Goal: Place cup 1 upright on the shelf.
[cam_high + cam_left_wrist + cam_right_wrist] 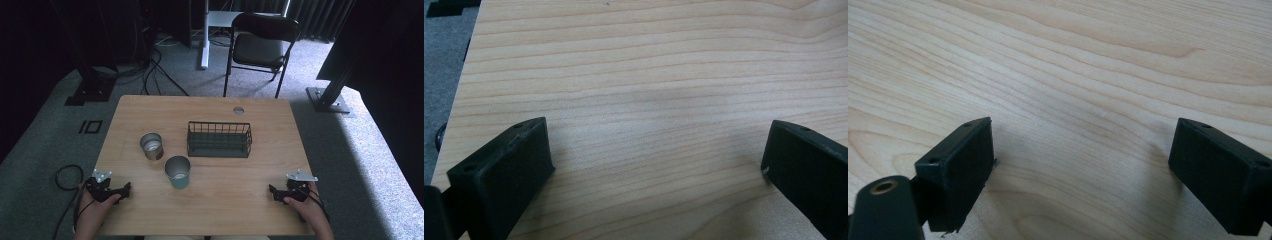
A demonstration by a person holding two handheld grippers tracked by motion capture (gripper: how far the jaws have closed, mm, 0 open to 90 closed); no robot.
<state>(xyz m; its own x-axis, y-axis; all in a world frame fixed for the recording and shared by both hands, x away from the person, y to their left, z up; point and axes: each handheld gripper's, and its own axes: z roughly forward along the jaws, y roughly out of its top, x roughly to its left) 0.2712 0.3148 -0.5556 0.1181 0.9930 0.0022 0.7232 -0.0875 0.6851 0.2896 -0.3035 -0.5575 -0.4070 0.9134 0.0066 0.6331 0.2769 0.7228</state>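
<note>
Two hand-held grippers rest at the near edge of a pale wooden counter (220, 200), fingers spread on nothing.

The left gripper (125, 190) sits at the near left, the right gripper (272, 190) at the near right, each with bare wood between its fingers. Nearest the left gripper, a teal metal cup (177, 172) stands upright; just beyond it a silver metal cup (151, 146); farther back, a dark wire basket (219, 140). No writing can be read anywhere.

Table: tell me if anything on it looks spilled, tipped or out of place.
Nothing stands out. Both metal cups, the brownish one and the teal one, stand upright beside the wire basket, and the table shows no spill.
</note>
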